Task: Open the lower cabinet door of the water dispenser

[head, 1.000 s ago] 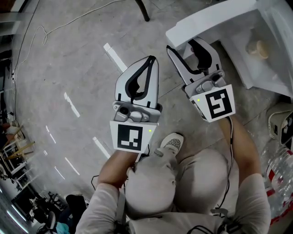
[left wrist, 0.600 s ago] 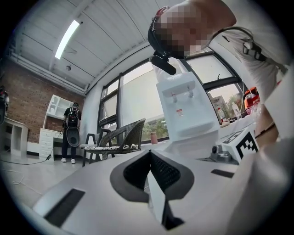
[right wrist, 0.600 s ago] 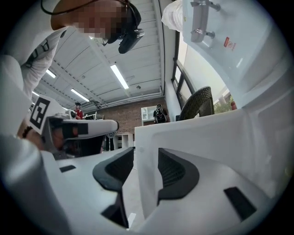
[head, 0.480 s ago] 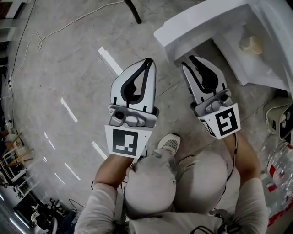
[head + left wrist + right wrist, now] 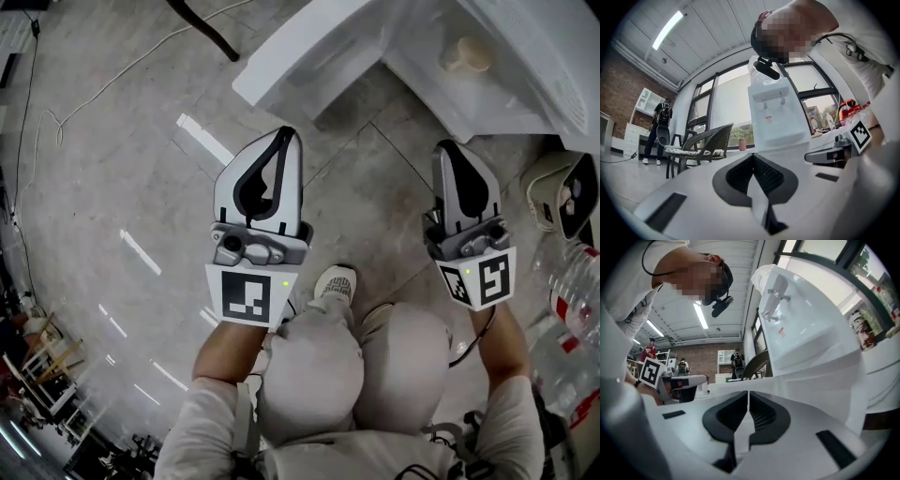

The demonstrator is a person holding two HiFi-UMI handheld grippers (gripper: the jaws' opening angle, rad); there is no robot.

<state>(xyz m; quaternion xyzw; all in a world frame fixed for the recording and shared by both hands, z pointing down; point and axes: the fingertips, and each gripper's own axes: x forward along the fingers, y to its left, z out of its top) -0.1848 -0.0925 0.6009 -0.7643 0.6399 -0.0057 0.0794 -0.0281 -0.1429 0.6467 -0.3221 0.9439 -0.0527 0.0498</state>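
The white water dispenser (image 5: 539,56) stands at the top right of the head view. Its lower cabinet door (image 5: 300,56) is swung out to the left, and a beige round part (image 5: 467,54) shows inside the cabinet. My right gripper (image 5: 448,145) hovers over the floor, short of the cabinet opening, its jaws closing together with nothing between them. My left gripper (image 5: 284,131) is shut and empty just below the door's outer edge. The dispenser (image 5: 771,112) rises ahead of the left gripper (image 5: 752,154). It (image 5: 806,333) looms to the right of the right gripper (image 5: 748,392).
Plastic water bottles (image 5: 574,309) and a beige appliance (image 5: 562,192) sit on the floor at the right. A white cable (image 5: 94,84) and a dark chair leg (image 5: 202,28) lie at the upper left. A wicker chair (image 5: 698,145) stands left of the dispenser, with people in the background.
My right gripper has come off the door's edge, drawn back toward the person, and its jaws have closed. The door now stands swung further to the left. My left gripper shifted slightly.
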